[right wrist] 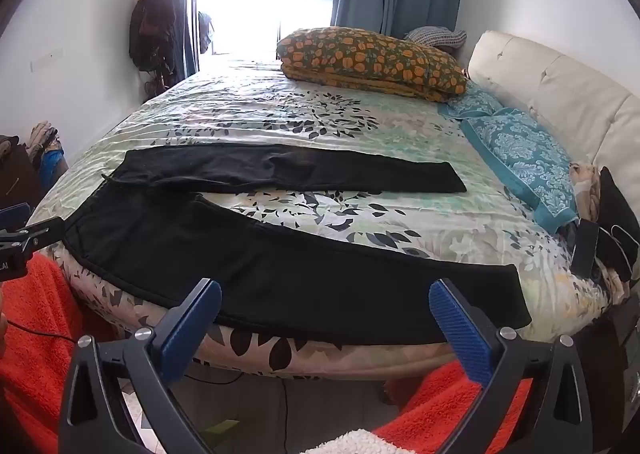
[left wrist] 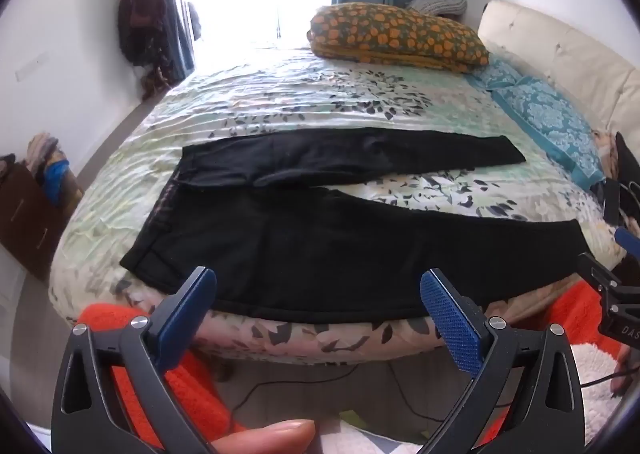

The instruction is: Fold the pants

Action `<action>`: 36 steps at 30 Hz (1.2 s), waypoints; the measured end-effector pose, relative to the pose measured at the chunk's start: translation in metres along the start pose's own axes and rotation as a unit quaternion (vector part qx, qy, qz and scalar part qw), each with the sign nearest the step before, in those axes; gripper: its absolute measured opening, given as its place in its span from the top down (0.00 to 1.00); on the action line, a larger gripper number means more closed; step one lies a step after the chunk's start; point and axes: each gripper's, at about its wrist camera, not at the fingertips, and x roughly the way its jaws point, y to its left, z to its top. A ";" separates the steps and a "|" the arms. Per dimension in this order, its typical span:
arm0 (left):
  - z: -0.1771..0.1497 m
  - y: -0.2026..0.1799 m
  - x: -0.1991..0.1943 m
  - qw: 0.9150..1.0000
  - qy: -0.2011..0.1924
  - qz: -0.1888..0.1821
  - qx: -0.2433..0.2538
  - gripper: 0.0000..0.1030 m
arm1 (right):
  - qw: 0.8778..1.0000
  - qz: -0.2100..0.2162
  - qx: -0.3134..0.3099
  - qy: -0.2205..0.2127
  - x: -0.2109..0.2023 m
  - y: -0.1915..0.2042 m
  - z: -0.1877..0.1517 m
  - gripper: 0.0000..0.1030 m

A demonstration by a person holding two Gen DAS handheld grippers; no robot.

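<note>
Black pants (left wrist: 320,250) lie spread flat on the bed, waistband to the left, the two legs running right and splayed apart. The near leg lies along the bed's front edge. They also show in the right wrist view (right wrist: 280,274). My left gripper (left wrist: 318,286) is open and empty, held just off the bed's front edge before the hip part of the pants. My right gripper (right wrist: 324,296) is open and empty, before the near leg, towards its cuff (right wrist: 516,294). Part of the right gripper shows at the right edge of the left wrist view (left wrist: 612,286).
The bed has a floral sheet (right wrist: 320,110). An orange-patterned folded quilt (right wrist: 372,58) and teal pillows (right wrist: 520,154) lie at the far right by the cream headboard (right wrist: 560,94). Dark items (right wrist: 608,238) sit at the bed's right edge. Orange fabric (right wrist: 36,318) hangs below the bed's front.
</note>
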 end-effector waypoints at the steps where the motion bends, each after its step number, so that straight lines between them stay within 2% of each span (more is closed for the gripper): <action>1: -0.006 -0.016 -0.002 1.000 -0.009 0.016 0.020 0.01 | 1.000 -0.007 -0.010 0.012 0.001 0.001 0.000 0.00; 2: -0.009 -0.014 -0.006 1.000 -0.018 0.011 0.017 0.01 | 1.000 -0.006 -0.010 0.012 0.000 0.001 0.000 0.00; 4: -0.004 -0.016 0.002 1.000 0.014 -0.009 -0.001 0.01 | 1.000 -0.006 -0.010 0.010 0.000 0.002 0.000 0.00; 6: -0.003 0.005 0.008 0.999 0.035 -0.032 -0.021 0.01 | 1.000 -0.006 -0.011 0.009 0.000 0.002 0.000 0.00; 13: -0.009 0.009 0.018 0.997 0.061 -0.026 -0.033 0.01 | 1.000 0.000 -0.014 0.011 0.003 0.005 -0.002 0.00; 36: -0.016 0.008 0.029 0.997 0.080 -0.015 -0.014 0.01 | 0.999 0.005 -0.031 0.013 0.010 0.016 -0.004 0.00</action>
